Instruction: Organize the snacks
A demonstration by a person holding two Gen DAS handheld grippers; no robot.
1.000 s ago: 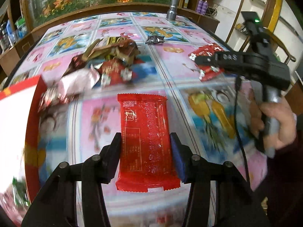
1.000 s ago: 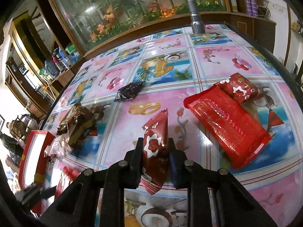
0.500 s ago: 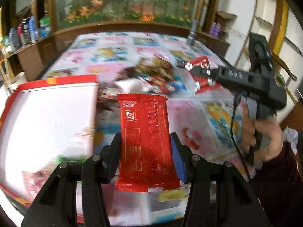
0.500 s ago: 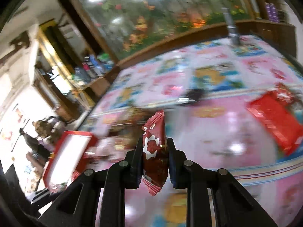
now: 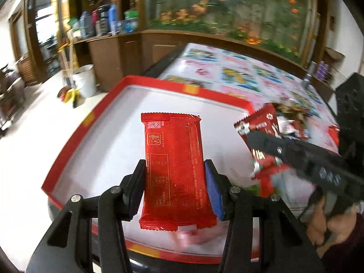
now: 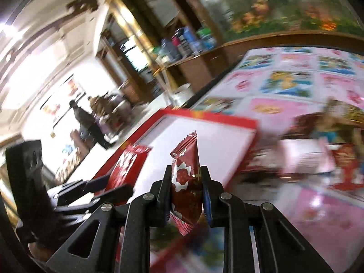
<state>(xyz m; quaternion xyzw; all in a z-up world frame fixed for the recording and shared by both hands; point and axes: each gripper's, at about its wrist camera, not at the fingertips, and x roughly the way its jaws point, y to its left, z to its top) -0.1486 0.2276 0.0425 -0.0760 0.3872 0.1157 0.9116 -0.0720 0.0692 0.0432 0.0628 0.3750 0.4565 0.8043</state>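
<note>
left tongs (image 5: 174,182): closed on a flat red packet (image 5: 174,166), held above the red-rimmed box (image 5: 72,145); long axis runs straight ahead between the fingers, coded end forward. right tongs (image 6: 186,196): clamped on a dark red snack (image 6: 185,182), upright, crimped end forward, over the box's near corner. risk: the tongs sit close together; the packets may collide, or drop outside the rim.

A home's living room; a large planted aquarium (image 5: 227,6) in wooden cabinetry (image 5: 118,52), bottles (image 5: 107,20) on a ledge, a pictured tablecloth (image 5: 238,72).
</note>
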